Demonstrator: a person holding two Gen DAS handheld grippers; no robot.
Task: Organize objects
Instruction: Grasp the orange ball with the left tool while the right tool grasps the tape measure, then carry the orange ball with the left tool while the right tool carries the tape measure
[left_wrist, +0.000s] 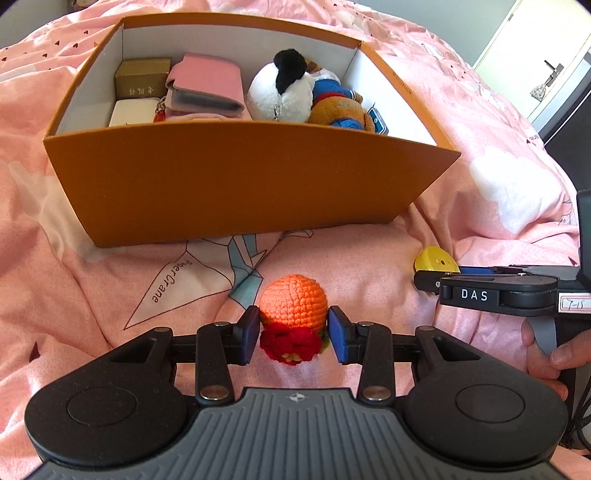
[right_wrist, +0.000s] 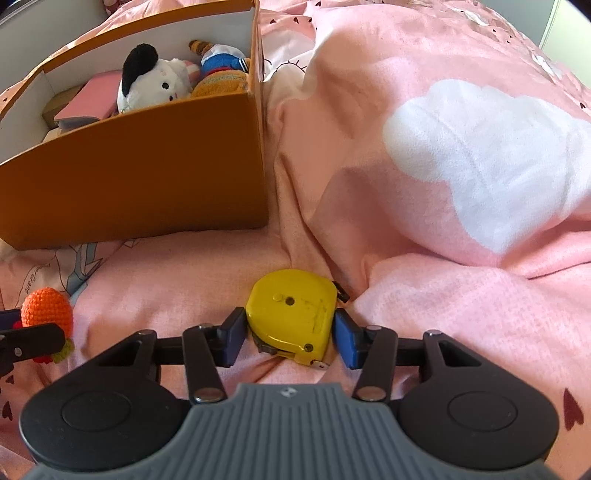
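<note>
From the left wrist, the left hand-held gripper (left_wrist: 291, 334) is clamped on an orange crocheted ball (left_wrist: 293, 300) with a red knitted base, on the pink bed cover (left_wrist: 74, 295); the orange box (left_wrist: 236, 184) of plush toys stands ahead. From the right wrist, the right hand-held gripper (right_wrist: 290, 338) straddles a yellow tape measure (right_wrist: 291, 314) lying on the bed cover, both pads touching its sides, the box ahead to the left.

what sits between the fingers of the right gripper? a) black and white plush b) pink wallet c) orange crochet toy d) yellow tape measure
d, the right wrist view shows the yellow tape measure lying on the pink bedding between the blue pads of the right gripper, while the orange crochet toy sits in the left gripper.
</note>
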